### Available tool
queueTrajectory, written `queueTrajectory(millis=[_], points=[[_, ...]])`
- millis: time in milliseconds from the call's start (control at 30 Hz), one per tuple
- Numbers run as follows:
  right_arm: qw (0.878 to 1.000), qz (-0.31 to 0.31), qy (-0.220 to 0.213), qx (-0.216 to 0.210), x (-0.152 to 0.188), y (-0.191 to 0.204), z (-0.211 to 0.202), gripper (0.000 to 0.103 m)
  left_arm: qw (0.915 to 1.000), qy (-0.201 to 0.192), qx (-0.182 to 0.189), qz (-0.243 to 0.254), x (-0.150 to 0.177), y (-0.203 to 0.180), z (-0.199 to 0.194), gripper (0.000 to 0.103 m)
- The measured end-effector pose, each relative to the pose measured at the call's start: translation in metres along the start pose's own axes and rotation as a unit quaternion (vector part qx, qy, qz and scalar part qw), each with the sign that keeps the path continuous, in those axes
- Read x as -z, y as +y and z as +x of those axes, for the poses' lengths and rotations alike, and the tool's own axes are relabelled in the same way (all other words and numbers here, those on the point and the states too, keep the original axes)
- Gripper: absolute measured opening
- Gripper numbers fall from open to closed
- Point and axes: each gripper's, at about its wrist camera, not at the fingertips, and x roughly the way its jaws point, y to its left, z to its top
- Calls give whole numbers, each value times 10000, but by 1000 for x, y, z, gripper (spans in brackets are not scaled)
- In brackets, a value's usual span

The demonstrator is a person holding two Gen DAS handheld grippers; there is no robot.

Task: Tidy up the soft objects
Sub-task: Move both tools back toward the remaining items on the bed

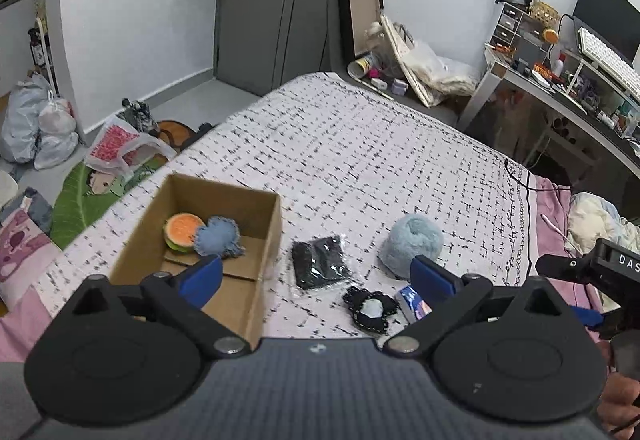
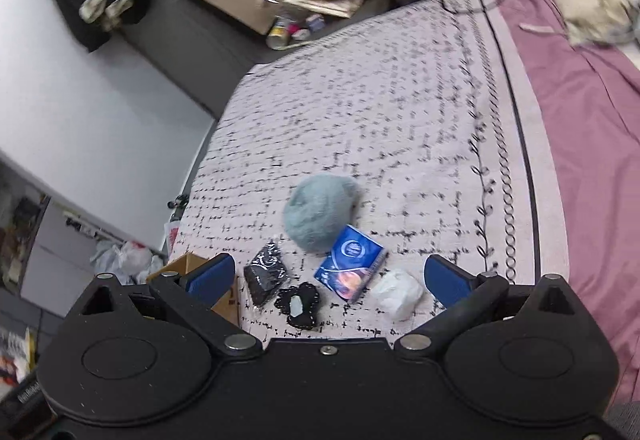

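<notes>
Both grippers' fingers spread open, empty; fluffy pale-blue plush ball (image 2: 320, 214) at 12 o'clock beyond right gripper (image 2: 330, 278), apart.

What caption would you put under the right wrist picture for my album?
Open right gripper above a bed with a fluffy blue ball, blue packet, black pouch, black patch and white wad.

I see an orange-faced plush (image 1: 182, 230) and blue denim pad (image 1: 218, 238) touching inside the cardboard box (image 1: 256, 280). A fluffy blue ball (image 2: 318, 214), black packet (image 2: 266, 274), blue tissue pack (image 2: 350, 268) and black felt piece (image 2: 300, 304) lie clustered on the bedspread
</notes>
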Motion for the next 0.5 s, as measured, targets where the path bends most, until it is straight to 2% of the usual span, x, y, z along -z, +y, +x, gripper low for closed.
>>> queueTrajectory(millis=[233,400,500], points=[[9983,522,111,241,2,-19,15,102,9997,207,92,14,7,-17,29,100],[9961,529,224,674,8,-19,34,97,9991,399,132,4,13,-23,55,100],[9945,620,322,776,11,-21,43,97,9984,562,114,10,18,-27,73,99]])
